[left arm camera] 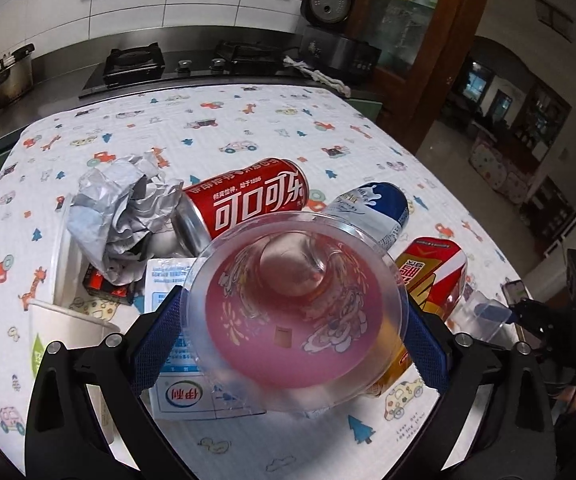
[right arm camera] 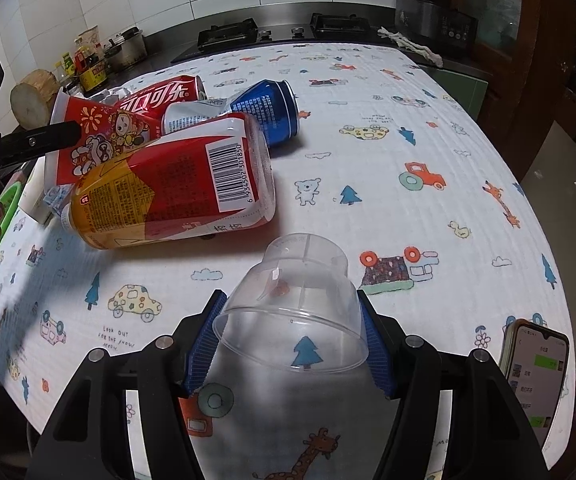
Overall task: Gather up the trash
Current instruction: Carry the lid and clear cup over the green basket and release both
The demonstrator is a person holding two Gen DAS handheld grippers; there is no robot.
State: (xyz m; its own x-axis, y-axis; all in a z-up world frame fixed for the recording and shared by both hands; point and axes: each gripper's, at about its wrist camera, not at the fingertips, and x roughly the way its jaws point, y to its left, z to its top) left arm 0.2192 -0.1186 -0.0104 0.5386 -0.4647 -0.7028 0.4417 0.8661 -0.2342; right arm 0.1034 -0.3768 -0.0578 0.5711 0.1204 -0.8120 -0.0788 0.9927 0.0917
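Two cups are being carried: your left gripper (left arm camera: pixel 292 320) is pinching the red printed cup (left arm camera: pixel 300 312), your right gripper (right arm camera: pixel 292 340) clamping the clear cup (right arm camera: pixel 296 312); nest them squarely, rims aligned, near the tablecloth's (right arm camera: pixel 428 128) front edge.

White wall tiles (left arm camera: pixel 127 4) fill the upper left of the frame, above a steel counter with a black gas hob (left arm camera: pixel 191 64). A rice cooker (left arm camera: pixel 328 0) stands upper middle, beside a wooden glass-fronted cabinet (left arm camera: pixel 420 20). The surface (right arm camera: pixel 428 120) wears a cartoon-print cloth. At right, a dim room opens.
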